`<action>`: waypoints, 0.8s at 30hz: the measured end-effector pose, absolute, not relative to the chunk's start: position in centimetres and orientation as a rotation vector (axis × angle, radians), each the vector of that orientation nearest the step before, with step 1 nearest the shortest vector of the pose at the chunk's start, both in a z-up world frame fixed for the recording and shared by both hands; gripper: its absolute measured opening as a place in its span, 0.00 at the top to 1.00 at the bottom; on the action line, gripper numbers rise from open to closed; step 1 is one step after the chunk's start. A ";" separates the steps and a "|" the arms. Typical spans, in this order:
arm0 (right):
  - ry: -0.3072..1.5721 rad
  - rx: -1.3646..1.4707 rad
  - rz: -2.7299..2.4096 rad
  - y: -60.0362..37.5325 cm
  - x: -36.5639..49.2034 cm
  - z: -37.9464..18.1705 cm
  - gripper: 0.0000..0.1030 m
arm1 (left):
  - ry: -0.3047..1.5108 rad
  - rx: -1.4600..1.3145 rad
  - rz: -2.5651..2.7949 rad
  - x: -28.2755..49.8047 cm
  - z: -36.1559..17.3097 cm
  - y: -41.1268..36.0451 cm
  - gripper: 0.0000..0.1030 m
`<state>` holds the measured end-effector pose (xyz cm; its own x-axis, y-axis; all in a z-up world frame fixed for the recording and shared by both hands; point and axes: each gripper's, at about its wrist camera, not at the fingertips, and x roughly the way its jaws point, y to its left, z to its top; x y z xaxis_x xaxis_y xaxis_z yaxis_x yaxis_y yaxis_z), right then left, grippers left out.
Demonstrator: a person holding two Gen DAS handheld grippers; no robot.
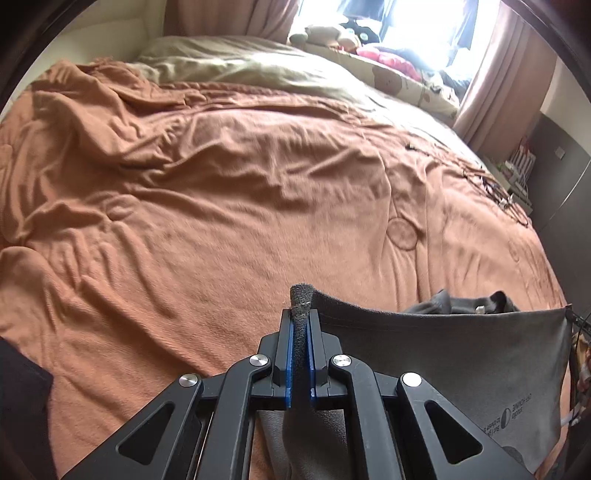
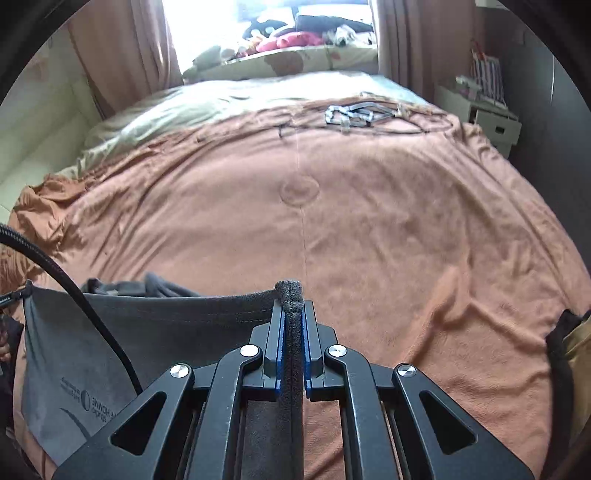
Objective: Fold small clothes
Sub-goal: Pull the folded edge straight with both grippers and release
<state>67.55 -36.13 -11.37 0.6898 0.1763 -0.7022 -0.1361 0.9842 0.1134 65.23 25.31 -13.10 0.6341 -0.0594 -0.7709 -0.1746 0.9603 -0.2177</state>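
A dark grey garment [image 1: 443, 354] with small white print hangs stretched between my two grippers, just above the orange blanket [image 1: 221, 206]. My left gripper [image 1: 300, 317] is shut on one corner of its hem, and a nub of fabric sticks out past the blue pads. In the right wrist view the same grey garment [image 2: 155, 332] spreads to the left, with my right gripper [image 2: 291, 310] shut on its other corner. The rest of the garment lies bunched on the bed behind the lifted edge.
The orange blanket [image 2: 369, 229] covers a wide bed. A pale green sheet [image 1: 236, 66] and stuffed toys [image 1: 332, 35] lie at the far end by the window. Cables and a grey metal tool [image 2: 354, 112] sit far right. A black cable [image 2: 74, 280] crosses the right wrist view.
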 end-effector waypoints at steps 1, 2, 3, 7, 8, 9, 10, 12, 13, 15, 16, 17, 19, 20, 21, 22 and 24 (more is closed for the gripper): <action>0.783 0.052 0.177 -36.1 67.2 -11.1 0.96 | 0.876 -0.288 0.070 65.1 -12.7 25.5 0.94; 0.776 0.050 0.178 -36.0 67.1 -11.0 0.96 | 0.870 -0.289 0.074 65.0 -12.4 25.6 0.94; 0.771 0.049 0.177 -36.0 67.1 -10.9 0.96 | 0.866 -0.288 0.078 65.0 -12.3 25.7 0.94; 0.770 0.042 0.177 -35.5 67.9 -11.4 0.96 | 0.861 -0.288 0.098 65.6 -12.1 26.2 0.94; 0.771 0.040 0.176 -35.5 68.2 -11.5 0.96 | 0.862 -0.288 0.101 66.0 -12.2 26.3 0.94; 0.774 0.038 0.174 -35.4 68.7 -11.7 0.96 | 0.864 -0.286 0.105 66.4 -12.4 26.3 0.94; 0.778 0.036 0.173 -35.3 69.1 -11.9 0.96 | 0.866 -0.285 0.107 66.7 -12.6 26.4 0.94; 0.788 0.032 0.166 -35.2 70.3 -12.7 0.96 | 0.872 -0.279 0.110 67.5 -13.1 26.3 0.94; 0.795 0.031 0.163 -35.2 70.7 -13.0 0.96 | 0.875 -0.276 0.111 67.9 -13.5 26.3 0.94; 0.811 0.029 0.155 -34.9 71.9 -13.8 0.96 | 0.884 -0.270 0.116 68.7 -14.3 26.2 0.94; 0.823 0.030 0.153 -34.9 72.4 -14.3 0.96 | 0.890 -0.271 0.118 69.1 -14.8 26.1 0.94; 0.832 0.031 0.149 -34.8 72.8 -14.8 0.96 | 0.898 -0.271 0.121 69.5 -15.4 26.0 0.94; 0.852 0.028 0.145 -34.7 73.6 -15.9 0.96 | 0.917 -0.271 0.120 70.1 -16.5 25.8 0.94; 0.866 0.023 0.143 -34.6 73.9 -16.5 0.96 | 0.928 -0.269 0.119 70.4 -17.0 25.7 0.94; 0.882 0.015 0.141 -34.4 74.4 -16.9 0.96 | 0.949 -0.268 0.108 70.8 -17.7 25.5 0.94; 0.906 0.006 0.136 -34.2 74.8 -17.3 0.96 | 0.967 -0.264 0.104 71.0 -18.1 25.4 0.94; 0.946 -0.016 0.122 -33.7 75.2 -17.9 0.94 | 1.028 -0.248 0.134 71.5 -19.2 25.2 0.88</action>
<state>75.22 -33.70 -17.92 0.5786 0.0977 -0.8097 -0.1117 0.9929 0.0400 71.50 25.24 -19.20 0.5117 -0.0057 -0.8591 -0.2257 0.9640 -0.1408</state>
